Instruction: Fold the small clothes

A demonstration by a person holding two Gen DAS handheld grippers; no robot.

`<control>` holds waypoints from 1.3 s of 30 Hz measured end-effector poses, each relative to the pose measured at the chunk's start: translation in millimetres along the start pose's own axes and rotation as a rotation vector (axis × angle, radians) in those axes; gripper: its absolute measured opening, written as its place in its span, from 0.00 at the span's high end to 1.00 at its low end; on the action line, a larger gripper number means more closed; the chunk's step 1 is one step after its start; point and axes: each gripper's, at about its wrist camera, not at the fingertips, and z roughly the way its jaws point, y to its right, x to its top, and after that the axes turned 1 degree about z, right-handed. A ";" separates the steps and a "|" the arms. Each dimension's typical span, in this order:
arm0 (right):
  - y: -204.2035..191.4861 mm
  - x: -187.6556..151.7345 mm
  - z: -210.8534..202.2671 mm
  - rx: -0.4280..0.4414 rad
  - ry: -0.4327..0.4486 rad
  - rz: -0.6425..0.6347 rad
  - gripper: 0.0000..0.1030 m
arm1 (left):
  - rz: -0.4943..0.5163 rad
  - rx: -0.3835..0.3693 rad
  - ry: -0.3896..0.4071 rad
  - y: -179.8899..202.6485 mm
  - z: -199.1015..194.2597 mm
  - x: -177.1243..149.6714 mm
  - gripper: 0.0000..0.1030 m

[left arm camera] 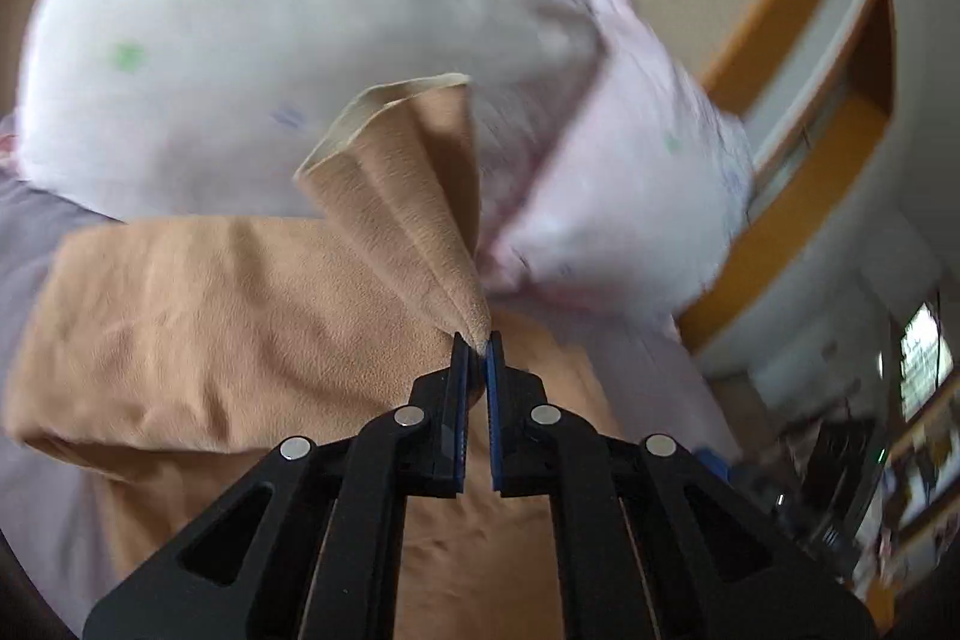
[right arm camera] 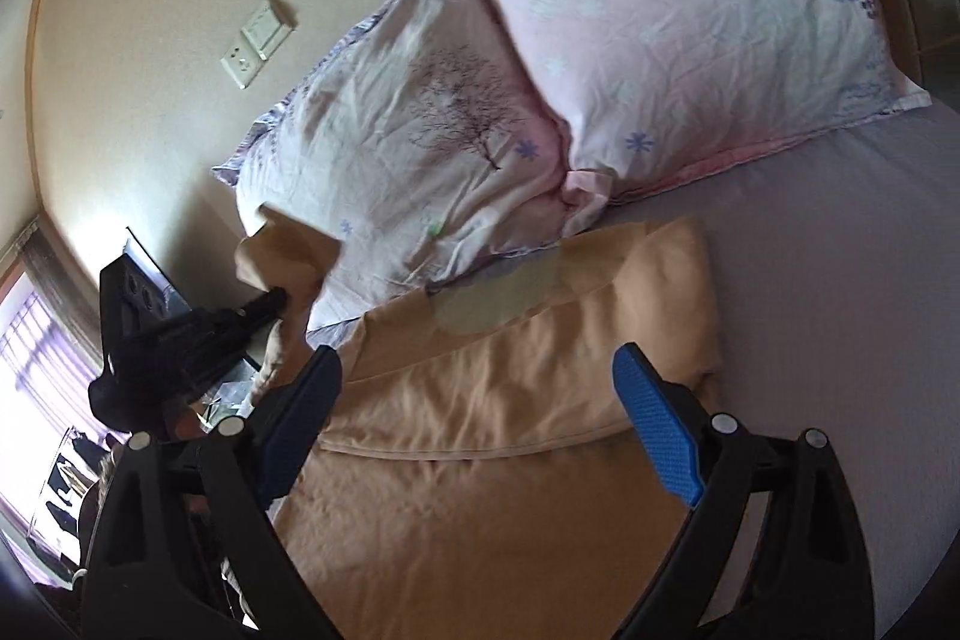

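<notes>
A tan garment (right arm camera: 510, 400) lies on the bed, its far part folded over. My left gripper (left arm camera: 478, 343) is shut on a corner of the tan garment (left arm camera: 414, 196) and holds it lifted, with the cloth standing up beyond the fingertips. It also shows in the right wrist view (right arm camera: 279, 301) at the garment's left edge. My right gripper (right arm camera: 480, 400) is open and empty, its blue pads spread wide above the garment's folded edge.
Two pink floral pillows (right arm camera: 660, 10) lie against the wall beyond the garment. The grey bed sheet (right arm camera: 840, 250) extends to the right. A wall socket plate (right arm camera: 258, 40) is on the beige wall. A window (right arm camera: 36, 340) is at the left.
</notes>
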 end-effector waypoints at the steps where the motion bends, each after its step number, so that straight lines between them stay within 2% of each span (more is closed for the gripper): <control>1: 8.5 1.2 2.7 -0.017 -0.013 0.023 0.11 | 0.062 -0.007 -0.082 20.3 31.5 -15.6 0.96; 3: 23.6 3.6 9.3 -0.036 -0.047 0.072 0.11 | 0.194 0.005 -0.246 53.5 82.2 -51.7 0.95; 5: 34.2 5.4 14.3 -0.041 -0.075 0.112 0.11 | 0.260 0.004 -0.326 67.4 95.8 -75.5 0.95; 7: 40.1 10.6 19.5 -0.059 -0.121 0.129 0.11 | 0.298 -0.010 -0.320 68.1 77.4 -85.3 0.94; 9: 40.9 16.4 27.2 -0.073 -0.137 0.113 0.16 | 0.285 -0.039 -0.274 58.6 45.5 -76.2 0.86; 10: 40.2 18.8 31.7 -0.082 -0.148 0.100 0.24 | 0.282 -0.035 -0.235 51.5 29.1 -68.9 0.69; 11: 39.6 21.5 38.1 -0.097 -0.162 0.084 0.31 | 0.284 -0.007 -0.178 43.6 12.6 -62.6 0.42; 12: 39.2 24.4 46.0 -0.130 -0.178 0.062 0.33 | 0.292 0.060 -0.106 32.0 -3.2 -54.1 0.32; 13: 39.5 27.1 53.1 -0.154 -0.188 0.043 0.37 | 0.297 0.133 -0.055 19.5 -13.5 -48.4 0.26; 14: 40.1 29.9 61.1 -0.181 -0.202 0.016 0.43 | 0.295 0.213 -0.033 6.0 -18.6 -43.2 0.26; 16: 39.6 31.1 78.0 -0.255 -0.236 -0.052 0.48 | 0.233 0.333 -0.060 -28.7 -19.7 -34.0 0.26; 19: 41.8 23.3 94.4 -0.320 -0.312 -0.114 0.55 | 0.154 0.400 -0.133 -64.6 -12.0 -34.0 0.26; 21: 41.2 14.6 99.3 -0.363 -0.345 -0.166 0.57 | 0.129 0.406 -0.172 -81.1 -7.1 -36.7 0.26; 22: 40.1 10.2 100.1 -0.391 -0.355 -0.197 0.64 | 0.124 0.405 -0.187 -85.1 -5.7 -40.5 0.26; 25: 35.4 0.0 97.1 -0.419 -0.374 -0.266 0.96 | 0.112 0.396 -0.208 -93.7 -6.7 -52.5 0.26; 28: 24.5 -1.8 91.3 -0.420 -0.364 -0.324 0.96 | 0.103 0.380 -0.207 -99.9 -6.8 -57.1 0.27; 30: 16.1 9.8 85.7 -0.447 -0.300 -0.348 0.96 | 0.093 0.370 -0.205 -101.3 -6.6 -56.6 0.28; 34: 20.2 49.1 92.0 -0.471 -0.194 -0.299 0.96 | 0.090 0.373 -0.192 -102.1 -7.0 -59.3 0.28; 35: 24.3 52.8 100.2 -0.490 -0.198 -0.295 0.96 | 0.098 0.381 -0.190 -100.8 -6.3 -60.1 0.28; 37: 43.6 53.7 127.2 -0.534 -0.278 -0.266 0.95 | 0.120 0.400 -0.188 -97.5 -4.7 -62.1 0.28; 39: 60.1 51.9 134.2 -0.549 -0.327 -0.202 0.88 | 0.129 0.400 -0.186 -95.3 -8.1 -63.0 0.28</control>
